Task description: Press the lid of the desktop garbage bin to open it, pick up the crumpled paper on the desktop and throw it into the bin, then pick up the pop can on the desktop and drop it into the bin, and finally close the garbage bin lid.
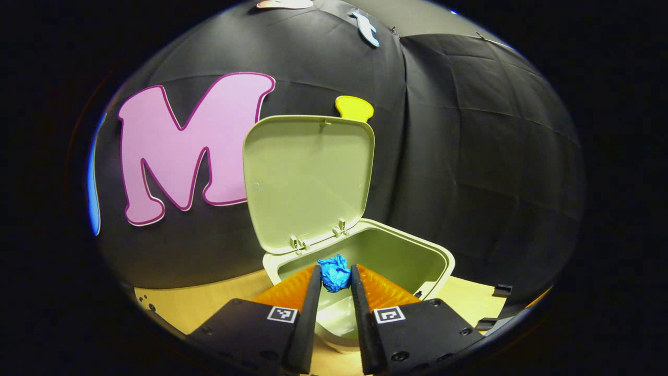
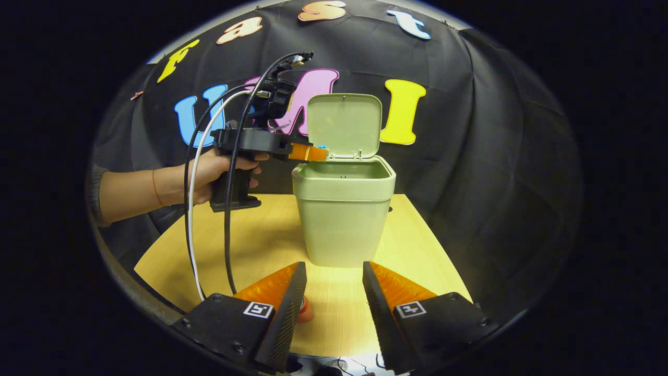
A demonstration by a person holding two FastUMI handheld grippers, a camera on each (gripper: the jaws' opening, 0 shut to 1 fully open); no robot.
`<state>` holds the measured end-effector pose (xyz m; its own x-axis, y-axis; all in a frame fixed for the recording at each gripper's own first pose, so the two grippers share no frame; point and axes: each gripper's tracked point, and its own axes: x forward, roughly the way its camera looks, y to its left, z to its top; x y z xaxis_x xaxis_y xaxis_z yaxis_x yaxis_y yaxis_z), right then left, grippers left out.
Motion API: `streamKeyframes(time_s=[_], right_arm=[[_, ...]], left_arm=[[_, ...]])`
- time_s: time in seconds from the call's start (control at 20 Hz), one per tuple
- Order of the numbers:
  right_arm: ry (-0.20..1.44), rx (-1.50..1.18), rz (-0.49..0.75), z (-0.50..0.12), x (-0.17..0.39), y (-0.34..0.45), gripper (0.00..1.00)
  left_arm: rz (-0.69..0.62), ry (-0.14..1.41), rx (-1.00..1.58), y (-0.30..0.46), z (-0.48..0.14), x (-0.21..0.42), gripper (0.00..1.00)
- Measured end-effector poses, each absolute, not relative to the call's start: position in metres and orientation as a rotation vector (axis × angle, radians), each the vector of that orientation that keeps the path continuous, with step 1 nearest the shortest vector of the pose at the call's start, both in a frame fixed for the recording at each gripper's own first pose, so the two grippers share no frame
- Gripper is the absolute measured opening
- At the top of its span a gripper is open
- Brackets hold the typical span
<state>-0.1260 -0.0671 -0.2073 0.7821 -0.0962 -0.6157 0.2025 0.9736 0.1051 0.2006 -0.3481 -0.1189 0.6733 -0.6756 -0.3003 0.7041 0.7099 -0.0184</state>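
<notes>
Fingers [image 1: 312,292] pinch crumpled paper [image 1: 334,273] above open bin [image 1: 438,250].

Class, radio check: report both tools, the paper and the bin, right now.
Left tool shut on blue paper, above open bin. Lid up. Right tool open, empty, low over table. Nothing blocking the drop.

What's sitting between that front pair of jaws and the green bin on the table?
In the right gripper view, only bare wooden table lies between the right gripper and the bin. A small red object peeks beside one jaw, off that stretch.
</notes>
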Motion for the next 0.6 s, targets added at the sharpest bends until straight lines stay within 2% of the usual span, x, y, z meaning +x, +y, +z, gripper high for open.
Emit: streamKeyframes(time_s=[0.2, 0.25, 0.3, 0.35, 0.45, 0.6], right_arm=[[0.658, 0.178, -0.175, -0.209, -0.126, -0.067, 0.70], [0.660, 0.182, -0.176, -0.210, -0.126, -0.065, 0.70], [0.662, 0.188, -0.172, -0.210, -0.126, -0.063, 0.71], [0.665, 0.193, -0.166, -0.211, -0.125, -0.061, 0.73], [0.671, 0.202, -0.146, -0.213, -0.124, -0.056, 0.75], [0.677, 0.216, -0.090, -0.217, -0.120, -0.042, 0.78]], left_arm=[[-0.793, 0.303, 0.098, -0.353, -0.123, 0.200, 0.48], [-0.793, 0.302, 0.098, -0.353, -0.124, 0.200, 0.63], [-0.792, 0.301, 0.099, -0.351, -0.125, 0.201, 0.70], [-0.785, 0.297, 0.101, -0.351, -0.124, 0.201, 0.83], [-0.768, 0.280, 0.097, -0.344, -0.120, 0.202, 0.90], [-0.742, 0.253, 0.080, -0.330, -0.111, 0.199, 0.95]])
